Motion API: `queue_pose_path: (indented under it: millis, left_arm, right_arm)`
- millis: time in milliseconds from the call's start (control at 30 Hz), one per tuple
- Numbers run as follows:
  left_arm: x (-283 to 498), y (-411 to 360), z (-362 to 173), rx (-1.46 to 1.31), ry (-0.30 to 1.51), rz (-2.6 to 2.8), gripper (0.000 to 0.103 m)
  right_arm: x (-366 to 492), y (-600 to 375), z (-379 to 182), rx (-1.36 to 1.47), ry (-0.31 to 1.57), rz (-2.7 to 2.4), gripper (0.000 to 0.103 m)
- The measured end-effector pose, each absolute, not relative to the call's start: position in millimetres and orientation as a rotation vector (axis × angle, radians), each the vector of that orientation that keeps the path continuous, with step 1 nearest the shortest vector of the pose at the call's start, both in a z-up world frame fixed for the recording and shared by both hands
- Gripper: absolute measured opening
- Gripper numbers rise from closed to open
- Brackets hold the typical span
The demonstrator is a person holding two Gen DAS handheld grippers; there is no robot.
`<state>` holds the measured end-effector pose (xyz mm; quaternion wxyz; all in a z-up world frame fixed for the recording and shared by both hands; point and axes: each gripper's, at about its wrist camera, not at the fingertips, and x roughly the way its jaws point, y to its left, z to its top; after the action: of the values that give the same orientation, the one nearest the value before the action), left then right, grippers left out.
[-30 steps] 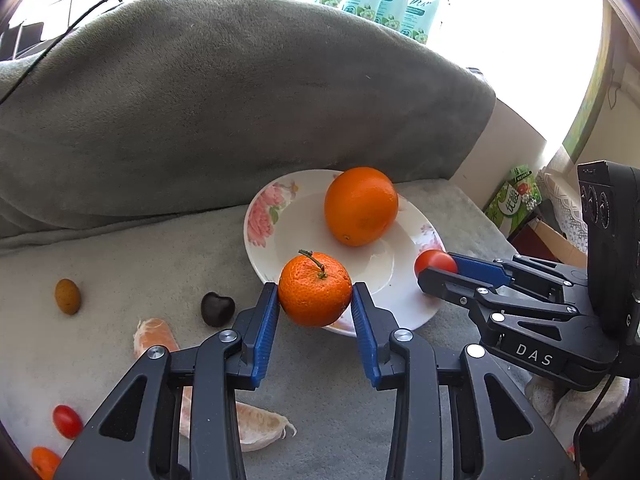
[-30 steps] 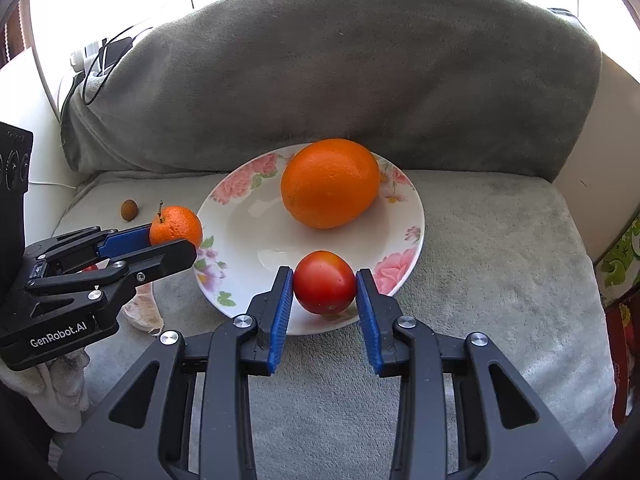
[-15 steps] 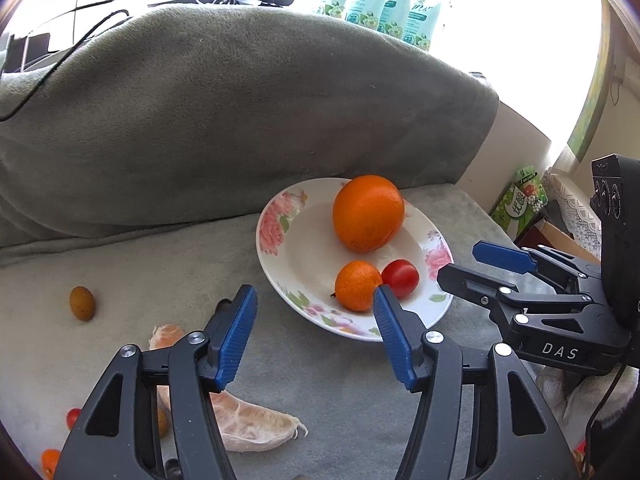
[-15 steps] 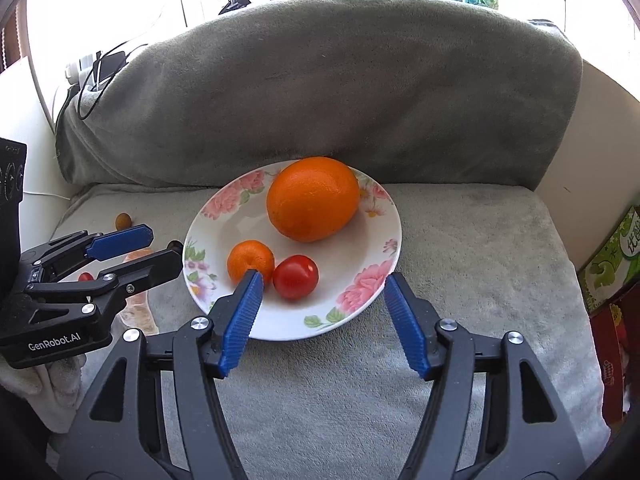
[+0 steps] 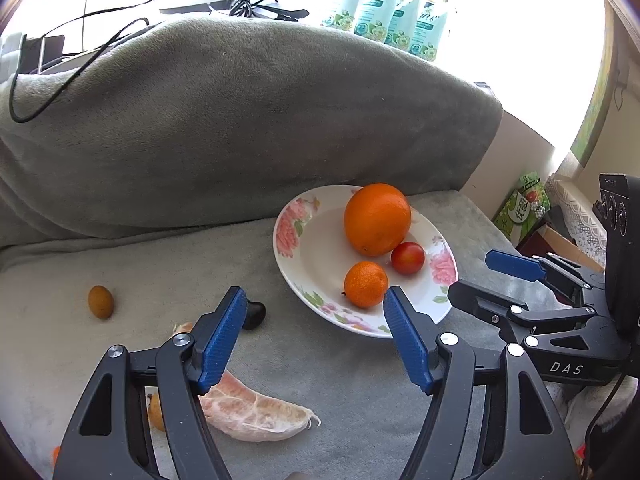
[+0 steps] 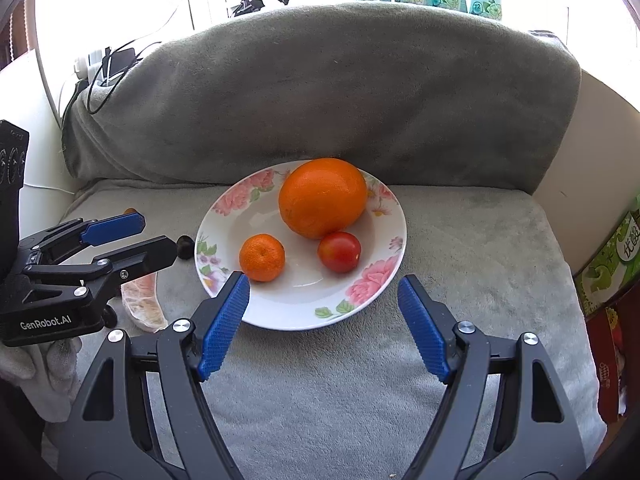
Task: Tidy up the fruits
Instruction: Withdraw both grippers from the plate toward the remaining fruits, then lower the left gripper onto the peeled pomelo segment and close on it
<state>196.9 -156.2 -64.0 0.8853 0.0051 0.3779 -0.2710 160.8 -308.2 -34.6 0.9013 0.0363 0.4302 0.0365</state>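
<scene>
1. Grippers: left gripper and right gripper both have jaws spread wide and hold nothing. Both sit short of the plate's near rim, clear of the fruit.
2. Loose items, near left: a peeled citrus segment lies on the grey cushion just under the left gripper. A dark fruit sits just beyond the left blue pad; a small brown fruit lies further left. Something small and orange shows at the lower left edge, too cut off to identify.
3. Plate: holds a mandarin, a tomato and an orange. The tomato touches the orange; the mandarin sits apart at the near left.
4. Step in hand, as judged: between placements, three fruits plated, loose items outstanding.
5. Next move, as judged: left gripper to swing left and down onto the dark fruit, jaws straddling it, closing gently as it looks small and liable to roll.
6. Far: draped sofa back, bottles on the sill.
</scene>
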Motion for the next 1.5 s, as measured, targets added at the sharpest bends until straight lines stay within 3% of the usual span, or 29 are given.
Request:
queue_pose_path:
  millis: [833,1133,1500]
  left_arm:
    - [215.8,-94.3,-69.1,-0.059,0.903,-0.516,0.070]
    - [217.1,-91.7,-76.6,-0.005,0.936,-0.505,0.059]
    - [219.0,-83.6,-82.2,0.001,0.950,-0.494,0.055]
  right_arm:
    - [139.1,-257.3,-19.3,0.049,0.870,0.264,0.079]
    - [137.5,-238.4,-23.4,0.032,0.889,0.332,0.079]
    - [138.5,-217.9,-27.6,-0.014,0.898,0.356,0.079]
